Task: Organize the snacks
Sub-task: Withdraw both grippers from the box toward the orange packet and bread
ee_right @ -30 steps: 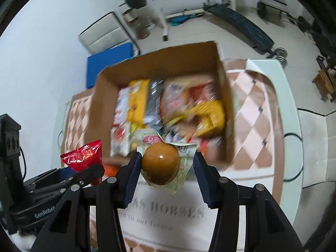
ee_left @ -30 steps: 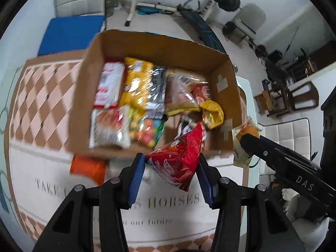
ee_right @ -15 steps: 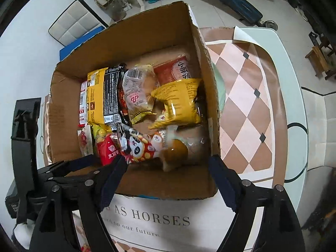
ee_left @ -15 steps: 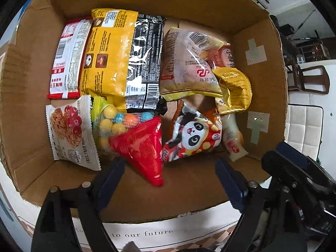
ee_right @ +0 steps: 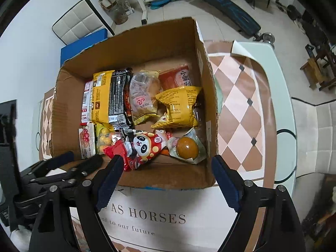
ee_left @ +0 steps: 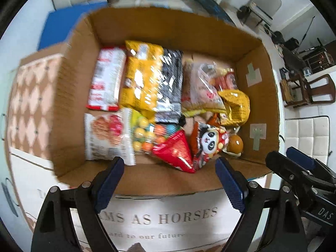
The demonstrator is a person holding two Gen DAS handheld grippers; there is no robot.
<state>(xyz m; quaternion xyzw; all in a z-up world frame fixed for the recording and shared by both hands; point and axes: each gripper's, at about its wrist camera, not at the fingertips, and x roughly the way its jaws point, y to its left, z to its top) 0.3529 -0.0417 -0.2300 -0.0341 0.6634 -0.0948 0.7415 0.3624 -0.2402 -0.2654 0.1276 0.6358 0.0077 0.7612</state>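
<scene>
Box (ee_right: 134,48): cardboard, on the tablecloth (ee_right: 241,109).
Red packet (ee_left: 176,152): in box, near wall, beside panda pack (ee_left: 208,145).
Egg pouch (ee_right: 187,147): in box, near-right corner.
My left gripper (ee_left: 170,177): spread, empty, over box's near wall.
My right gripper (ee_right: 166,175): jaws opening, empty, over near wall.

My left gripper (ee_left: 169,175) and my right gripper (ee_right: 166,175) are both black with dark blue ribbed pads (ee_right: 109,181). The cardboard box (ee_right: 168,175) is plain brown. In it I see a red triangular packet (ee_left: 175,153), a red-and-white packet with a panda face and yellow dots (ee_right: 145,145), a clear wrapper around a glossy brown ball (ee_right: 187,148), a yellow crinkled bag (ee_right: 180,107), a yellow-and-black pack (ee_right: 109,96), a red-and-white bar (ee_left: 106,82) and a clear bag of yellow, orange and blue balls (ee_left: 150,135). The tablecloth (ee_right: 241,109) has a pink and brown diamond pattern, with a white panel carrying grey lettering.
</scene>
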